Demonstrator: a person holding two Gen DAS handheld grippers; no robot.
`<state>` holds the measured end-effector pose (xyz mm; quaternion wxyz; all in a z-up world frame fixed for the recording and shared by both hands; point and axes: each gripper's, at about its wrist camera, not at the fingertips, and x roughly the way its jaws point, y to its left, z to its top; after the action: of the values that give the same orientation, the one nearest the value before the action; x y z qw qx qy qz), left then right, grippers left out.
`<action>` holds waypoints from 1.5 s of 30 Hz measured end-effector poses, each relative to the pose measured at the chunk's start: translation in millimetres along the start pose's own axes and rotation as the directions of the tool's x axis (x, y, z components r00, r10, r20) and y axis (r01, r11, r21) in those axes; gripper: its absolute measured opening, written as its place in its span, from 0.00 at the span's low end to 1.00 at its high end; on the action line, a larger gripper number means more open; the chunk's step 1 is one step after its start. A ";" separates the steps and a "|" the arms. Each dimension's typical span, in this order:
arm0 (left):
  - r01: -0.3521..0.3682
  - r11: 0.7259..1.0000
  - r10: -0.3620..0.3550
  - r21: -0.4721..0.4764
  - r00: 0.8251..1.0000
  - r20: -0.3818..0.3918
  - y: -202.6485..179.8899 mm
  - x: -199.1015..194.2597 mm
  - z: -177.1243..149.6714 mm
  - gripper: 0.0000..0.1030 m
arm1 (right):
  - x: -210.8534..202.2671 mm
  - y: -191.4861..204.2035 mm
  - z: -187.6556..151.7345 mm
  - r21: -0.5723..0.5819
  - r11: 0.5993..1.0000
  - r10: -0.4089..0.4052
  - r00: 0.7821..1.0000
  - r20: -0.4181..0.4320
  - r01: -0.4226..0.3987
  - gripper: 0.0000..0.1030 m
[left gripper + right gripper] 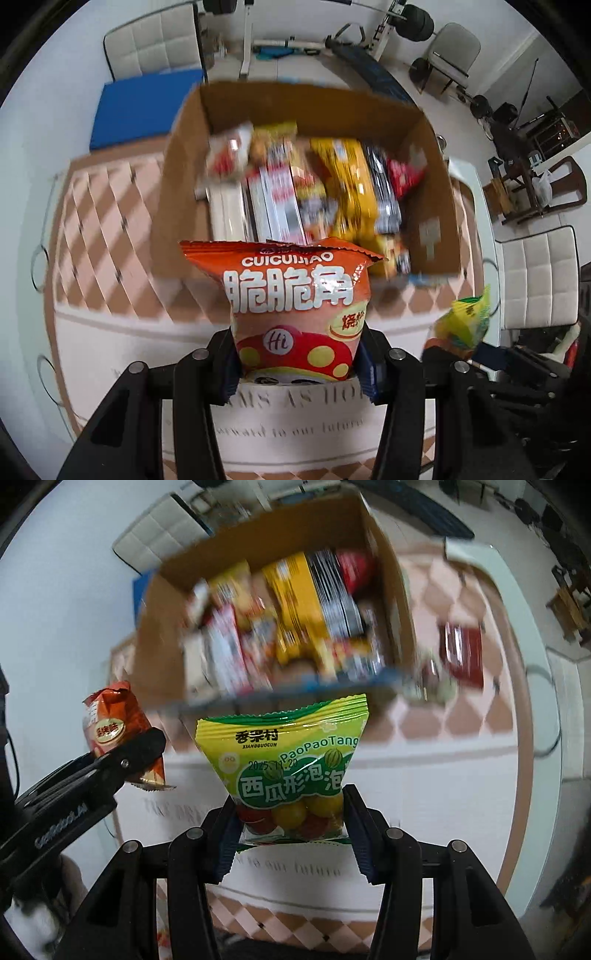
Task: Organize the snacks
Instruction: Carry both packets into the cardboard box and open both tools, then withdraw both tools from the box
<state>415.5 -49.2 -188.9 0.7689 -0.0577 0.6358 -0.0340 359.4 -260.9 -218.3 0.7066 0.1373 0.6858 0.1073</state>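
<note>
An orange snack bag [295,291] printed "CUICUIJIAO" stands upright between the pads of my left gripper [297,369], which is shut on its lower part. A green and yellow "PaoPaoTang" gum bag [284,760] is pinched near its bottom by my right gripper [291,838], also shut. Both bags hang above the table, just in front of an open cardboard box [184,206] packed with several snack packets standing on edge. The green bag [467,321] shows at the right of the left wrist view. In the right wrist view the orange bag [114,723] and the left gripper [136,760] show at the left.
The box [159,635] sits on a tablecloth [103,229] with pink diamonds. A dark red packet [465,653] and small loose items [436,686] lie right of the box. A blue pad [144,107] lies behind it. White chairs [535,277] stand around the table.
</note>
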 end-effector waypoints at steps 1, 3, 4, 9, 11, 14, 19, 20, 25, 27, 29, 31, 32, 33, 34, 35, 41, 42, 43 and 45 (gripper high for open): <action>-0.015 1.000 0.015 0.004 1.000 0.007 3.0 -1.6 12.7 0.47 | -7.1 2.0 9.1 -0.003 1.000 0.002 1.000 0.014 -0.001 0.53; -0.041 0.999 0.041 0.008 0.999 0.006 13.3 2.6 30.8 0.47 | -22.0 15.3 55.2 -0.015 1.000 0.000 0.999 0.036 0.001 0.53; -0.053 0.999 0.053 0.008 0.999 -0.001 14.8 4.5 39.7 0.47 | -26.6 15.1 64.4 -0.020 1.000 -0.005 0.999 0.044 0.006 0.53; -0.084 0.996 0.084 0.001 0.994 -0.077 34.1 29.4 71.7 0.47 | -12.7 27.3 103.8 -0.020 0.999 -0.027 0.999 0.029 0.028 0.53; -0.091 0.996 0.091 -0.001 0.991 -0.103 40.3 40.1 78.8 0.47 | 0.5 28.9 112.8 -0.017 0.999 -0.042 0.999 0.017 0.042 0.53; -0.100 0.995 0.098 -0.005 0.986 -0.136 46.9 56.8 84.5 0.47 | 23.8 26.2 129.0 -0.011 0.998 -0.068 0.998 -0.008 0.068 0.53; -0.104 0.995 0.100 -0.010 0.975 -0.198 53.4 82.5 83.2 0.47 | 57.6 25.2 140.3 -0.008 0.995 -0.103 0.993 -0.049 0.103 0.53; -0.102 0.995 0.097 -0.012 0.974 -0.204 54.3 85.9 82.3 0.47 | 62.0 25.1 141.4 -0.008 0.994 -0.107 0.993 -0.055 0.107 0.53; -0.106 0.994 0.101 -0.006 0.967 -0.232 57.7 101.1 77.5 0.47 | 77.4 28.2 145.7 -0.019 0.992 -0.126 0.989 -0.073 0.125 0.53; -0.109 0.994 0.107 0.002 0.965 -0.239 57.0 102.9 76.1 0.47 | 80.9 29.1 146.6 -0.019 0.992 -0.124 0.989 -0.078 0.123 0.53; -0.119 0.993 0.116 0.000 0.963 -0.243 57.1 103.8 74.9 0.48 | 87.3 28.3 148.2 -0.009 0.994 -0.105 0.989 -0.104 0.104 0.55; -0.124 0.992 0.120 -0.003 0.961 -0.249 57.6 104.9 75.2 0.71 | 94.1 27.6 148.0 -0.003 0.995 -0.100 0.985 -0.140 0.100 0.68; -0.121 0.993 0.116 -0.006 0.961 -0.250 57.8 104.7 75.5 0.80 | 98.5 27.5 148.1 -0.006 0.994 -0.110 0.981 -0.159 0.110 0.89; -0.120 0.993 0.114 -0.010 0.962 -0.247 58.1 103.5 75.8 0.88 | 99.3 28.2 148.0 -0.010 0.993 -0.121 0.980 -0.161 0.121 0.92; -0.117 0.993 0.111 -0.011 0.964 -0.241 59.3 102.5 76.6 0.88 | 97.9 29.1 147.8 -0.014 0.992 -0.125 0.981 -0.150 0.124 0.92; -0.116 0.993 0.110 -0.014 0.966 -0.233 59.6 100.2 77.0 0.88 | 95.8 30.0 147.5 -0.017 0.991 -0.135 0.981 -0.139 0.134 0.92; -0.098 0.995 0.092 -0.017 0.974 -0.207 58.0 88.1 77.6 0.88 | 85.5 29.4 144.2 -0.013 0.986 -0.167 0.980 -0.109 0.167 0.92; -0.098 0.995 0.093 -0.016 0.975 -0.203 57.2 85.6 77.2 0.88 | 84.2 29.5 143.4 -0.014 0.985 -0.173 0.979 -0.105 0.173 0.92; -0.093 0.996 0.089 -0.014 0.976 -0.201 55.9 83.5 76.9 0.88 | 82.2 29.1 142.1 -0.013 0.985 -0.175 0.979 -0.100 0.174 0.92; -0.088 0.996 0.085 -0.008 0.979 -0.186 54.1 77.0 73.8 0.88 | 76.6 27.9 140.3 -0.008 0.983 -0.181 0.979 -0.090 0.181 0.92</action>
<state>501.3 -1.9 -257.3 0.7067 -0.0330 0.7067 -0.0005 503.3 -215.2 -277.7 0.6818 0.0695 0.7267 0.0484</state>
